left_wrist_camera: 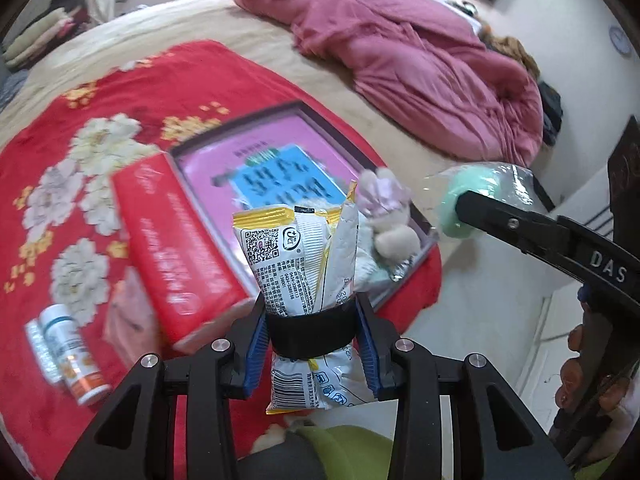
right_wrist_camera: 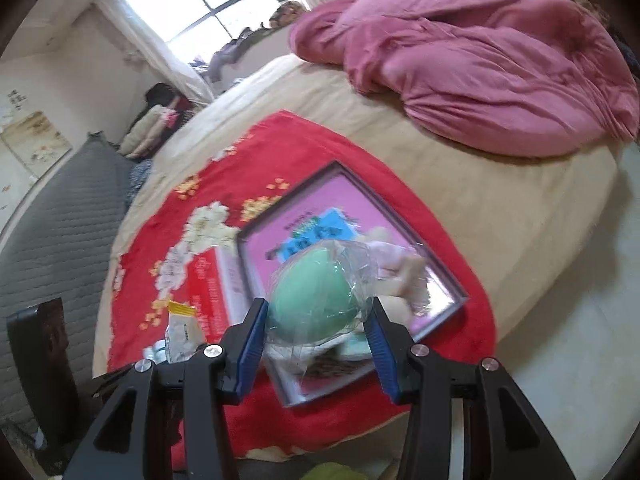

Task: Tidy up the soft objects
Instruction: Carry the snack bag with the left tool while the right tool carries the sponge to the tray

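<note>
**A:** Between the blue pads of your left gripper (left_wrist_camera: 312, 320) sits the white and yellow snack packet (left_wrist_camera: 304, 264). The pads are clenched on its middle, so the packet is pinched to a narrow waist there, and both ends puff out, one toward the camera and one beyond the tips.

**B:** And my right gripper (right_wrist_camera: 320, 324)?

**A:** It is grasping the mint-green squishy ball in clear wrap (right_wrist_camera: 316, 292). The ball fills the space between the pads. Loose film sticks out around it.

**B:** How will these two handle?

**A:** Both look light and soft, I think. The packet crackles and can slip because the foil is smooth; you hold it at the middle, which is the good place. Squeezing harder may burst it. The ball will give under pressure, and the film is slippery, so keep the pads on the ball body, not on the film.

**B:** Where do they go?

**A:** Beyond both tips lies the shallow pink-bottomed box (left_wrist_camera: 372, 168) on the red floral blanket (left_wrist_camera: 52, 152). A small plush rabbit (left_wrist_camera: 386, 212) lies already in it. Left of the box is a red tissue pack (left_wrist_camera: 176, 240), and further left, near your left gripper, two medicine bottles (left_wrist_camera: 74, 354).
</note>
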Demonstrator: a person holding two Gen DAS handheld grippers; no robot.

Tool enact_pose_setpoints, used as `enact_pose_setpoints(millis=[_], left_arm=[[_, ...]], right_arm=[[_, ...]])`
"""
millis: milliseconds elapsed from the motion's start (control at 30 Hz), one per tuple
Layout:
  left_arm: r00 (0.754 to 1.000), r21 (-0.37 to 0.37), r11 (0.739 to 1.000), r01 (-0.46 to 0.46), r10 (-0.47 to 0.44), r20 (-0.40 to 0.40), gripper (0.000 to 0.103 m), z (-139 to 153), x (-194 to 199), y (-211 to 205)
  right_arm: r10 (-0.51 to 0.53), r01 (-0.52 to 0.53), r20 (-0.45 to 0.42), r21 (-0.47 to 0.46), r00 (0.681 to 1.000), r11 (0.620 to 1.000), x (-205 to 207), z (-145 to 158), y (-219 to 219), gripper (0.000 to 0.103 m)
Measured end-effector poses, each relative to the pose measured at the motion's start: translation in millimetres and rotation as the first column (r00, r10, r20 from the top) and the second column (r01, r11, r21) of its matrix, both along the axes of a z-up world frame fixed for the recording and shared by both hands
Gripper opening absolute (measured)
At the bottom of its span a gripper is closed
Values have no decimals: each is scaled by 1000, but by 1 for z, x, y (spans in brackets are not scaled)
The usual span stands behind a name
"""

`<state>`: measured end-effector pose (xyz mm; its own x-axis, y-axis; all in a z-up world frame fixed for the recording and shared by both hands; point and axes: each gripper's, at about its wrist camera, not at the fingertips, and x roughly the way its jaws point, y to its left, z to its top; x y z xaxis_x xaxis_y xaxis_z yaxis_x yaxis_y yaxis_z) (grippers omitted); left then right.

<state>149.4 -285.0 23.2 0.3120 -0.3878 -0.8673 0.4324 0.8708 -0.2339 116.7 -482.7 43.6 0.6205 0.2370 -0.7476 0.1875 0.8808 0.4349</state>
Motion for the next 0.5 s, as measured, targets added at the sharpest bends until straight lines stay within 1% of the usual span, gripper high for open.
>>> enact_pose_setpoints(millis=[67, 267, 500], left_arm=[[1000, 13, 1000, 22, -22, -17, 41, -10, 1, -15], [997, 43, 997, 61, -58, -58, 41, -41, 8, -45], [994, 69, 995, 66, -60, -91, 41, -68, 22, -59]], right_arm=[[-19, 18, -25, -16, 1000, 1000, 1, -12, -9, 49], [-25, 19, -104, -55, 994, 998, 7, -46, -22, 49], [-33, 12, -185, -111, 982, 994, 14, -82, -29, 49]])
